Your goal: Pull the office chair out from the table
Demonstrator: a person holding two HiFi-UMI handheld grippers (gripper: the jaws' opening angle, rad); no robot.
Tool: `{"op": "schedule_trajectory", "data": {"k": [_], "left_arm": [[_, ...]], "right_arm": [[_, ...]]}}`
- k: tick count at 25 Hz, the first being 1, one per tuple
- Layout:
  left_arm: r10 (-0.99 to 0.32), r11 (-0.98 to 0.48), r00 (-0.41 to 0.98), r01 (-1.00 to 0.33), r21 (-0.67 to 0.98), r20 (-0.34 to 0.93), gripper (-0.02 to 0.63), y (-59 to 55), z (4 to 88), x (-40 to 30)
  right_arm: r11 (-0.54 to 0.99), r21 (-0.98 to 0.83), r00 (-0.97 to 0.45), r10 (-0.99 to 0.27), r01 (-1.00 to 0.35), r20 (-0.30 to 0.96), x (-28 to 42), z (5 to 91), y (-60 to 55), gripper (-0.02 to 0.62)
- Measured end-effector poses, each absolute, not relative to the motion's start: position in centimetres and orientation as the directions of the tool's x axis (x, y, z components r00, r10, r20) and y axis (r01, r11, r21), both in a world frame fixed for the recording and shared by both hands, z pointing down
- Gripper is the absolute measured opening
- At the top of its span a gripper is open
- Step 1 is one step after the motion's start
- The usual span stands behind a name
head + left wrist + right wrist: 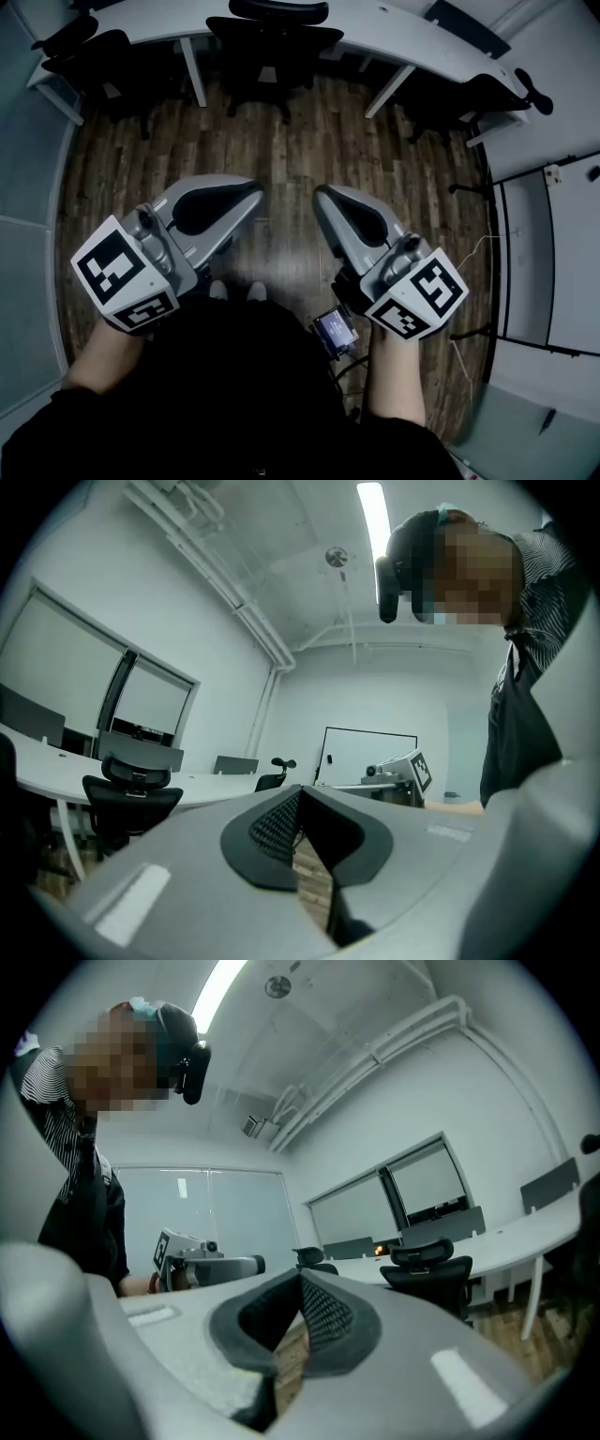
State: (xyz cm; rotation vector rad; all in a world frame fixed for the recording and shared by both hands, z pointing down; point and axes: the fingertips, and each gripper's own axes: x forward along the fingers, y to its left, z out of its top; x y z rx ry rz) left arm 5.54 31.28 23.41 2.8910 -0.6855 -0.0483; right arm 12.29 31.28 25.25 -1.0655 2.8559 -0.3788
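In the head view a black office chair (pixel 272 37) stands tucked under the curved white table (pixel 394 28) at the top middle. My left gripper (pixel 255 190) and right gripper (pixel 321 195) are held side by side over the wooden floor, well short of the chair. Both are shut and hold nothing. The left gripper view shows its shut tips (pixel 300 794) with the chair (pixel 131 794) far off to the left. In the right gripper view the shut tips (pixel 300 1279) point level, and the chair (pixel 431 1274) stands at the table (pixel 534 1227) to the right.
More black chairs sit at the table's left (pixel 94 52) and right (pixel 459 94) ends. White cabinets (pixel 553 253) line the right side and a glass partition (pixel 23 272) the left. A small screen device (pixel 335 330) hangs at the person's waist. A cable (pixel 473 258) lies on the floor.
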Motion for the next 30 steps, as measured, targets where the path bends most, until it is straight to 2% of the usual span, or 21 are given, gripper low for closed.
{"op": "schedule_trajectory", "data": {"k": [7, 18, 30], "left_arm": [[-0.466, -0.87, 0.884, -0.466, 0.159, 0.039, 0.003, 31.3, 23.8, 7.7], [-0.553, -0.811, 0.833, -0.547, 0.208, 0.036, 0.003, 27.6, 24.3, 4.2], [-0.473, -0.867, 0.88, -0.46, 0.194, -0.029, 0.003, 25.0, 23.2, 4.3]], "right_arm": [[0.728, -0.296, -0.76, -0.649, -0.619, -0.007, 15.3, 25.9, 31.0, 0.002], [0.716, -0.323, -0.754, -0.657, -0.619, -0.014, 16.0, 26.8, 29.2, 0.002], [0.701, -0.282, -0.732, -0.681, -0.655, 0.01, 14.2, 25.5, 26.3, 0.002]]}}
